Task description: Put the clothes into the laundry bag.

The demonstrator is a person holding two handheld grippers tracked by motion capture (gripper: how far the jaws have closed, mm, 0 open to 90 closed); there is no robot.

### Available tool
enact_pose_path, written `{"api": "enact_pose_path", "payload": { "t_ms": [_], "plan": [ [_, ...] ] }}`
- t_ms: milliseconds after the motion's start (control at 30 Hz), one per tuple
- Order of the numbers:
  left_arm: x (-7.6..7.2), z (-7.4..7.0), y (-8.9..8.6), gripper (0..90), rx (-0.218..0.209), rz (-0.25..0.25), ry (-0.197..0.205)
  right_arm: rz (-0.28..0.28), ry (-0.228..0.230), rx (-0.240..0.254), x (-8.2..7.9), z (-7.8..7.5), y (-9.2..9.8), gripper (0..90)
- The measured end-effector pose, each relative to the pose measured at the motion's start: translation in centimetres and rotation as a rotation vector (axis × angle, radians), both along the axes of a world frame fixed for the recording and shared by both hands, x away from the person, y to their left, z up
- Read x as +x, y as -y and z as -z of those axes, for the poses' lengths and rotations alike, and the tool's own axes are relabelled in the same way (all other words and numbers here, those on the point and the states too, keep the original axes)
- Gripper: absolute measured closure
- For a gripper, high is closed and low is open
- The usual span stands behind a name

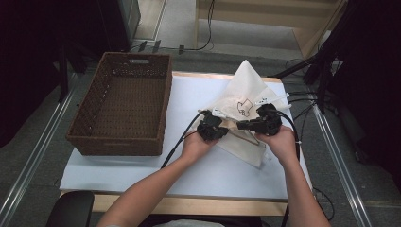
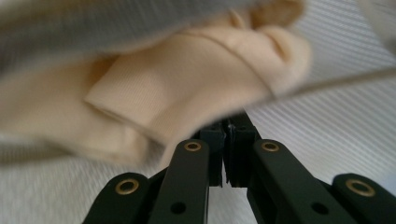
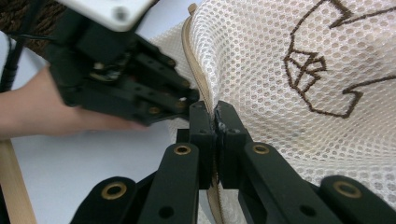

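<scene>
While both jaws pinch it, mesh bag (image 1: 248, 101) lifts

black fingers (image 2: 227, 140) pressed together on the blurred beige fabric fold (image 2: 187, 88) over white mesh.

White mesh bag (image 1: 246, 97), brown outline drawing, tan zipper edge; partly lifted, crumpled on white table right.

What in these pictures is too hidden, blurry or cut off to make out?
- Left gripper view: the beige trim is smeared by blur; whether the closed left gripper pinches it is hidden behind the fabric.
- High view: both grippers' tips are too small, and the near part of the white mesh bag is covered by the hands.
- Right gripper view: the brown embroidered drawing is cut by the frame edge; the right gripper clamps the bag's edge.
</scene>
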State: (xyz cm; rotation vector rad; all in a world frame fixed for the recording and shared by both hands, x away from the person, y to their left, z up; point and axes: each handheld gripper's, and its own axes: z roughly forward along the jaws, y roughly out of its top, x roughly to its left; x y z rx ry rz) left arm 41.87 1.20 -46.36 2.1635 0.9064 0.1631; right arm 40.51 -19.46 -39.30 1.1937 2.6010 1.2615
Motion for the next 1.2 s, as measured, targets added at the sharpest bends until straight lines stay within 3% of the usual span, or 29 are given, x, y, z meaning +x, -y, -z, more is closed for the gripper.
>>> {"api": "enact_pose_path", "payload": {
  "t_ms": [133,300,400,500,600,800,1100,1200],
  "plan": [
    [1.2,-0.1,0.5,85.8,-0.002,-0.029,0.002,0.006,-0.007,-0.002,0.0,0.1,0.1,88.4],
    [2.3,-0.8,0.7,84.9,-0.048,-0.067,-0.007,0.007,-0.008,-0.001,0.1,0.2,0.1,88.4],
    [2.6,-1.3,0.6,84.6,-0.115,-0.087,-0.022,0.011,-0.011,0.0,0.1,0.2,0.0,88.4],
    [2.7,-1.9,0.6,84.8,-0.13,-0.098,0.013,0.007,-0.016,-0.006,0.1,0.3,-0.1,88.5],
    [2.8,-2.3,0.8,84.6,-0.155,-0.098,0.019,0.005,-0.012,-0.008,0.1,0.3,-0.1,88.5],
    [3.6,-1.6,1.4,84.6,-0.11,-0.095,0.036,0.007,-0.02,-0.007,0.2,0.4,-0.1,88.5],
    [4.0,-1.4,2.2,86.8,-0.136,-0.101,0.073,0.015,-0.033,-0.012,0.5,0.9,0.1,88.5],
    [4.5,-1.1,2.3,88.0,-0.132,-0.086,0.039,0.016,-0.037,-0.011,0.5,1.0,0.3,88.6]
  ]
}}
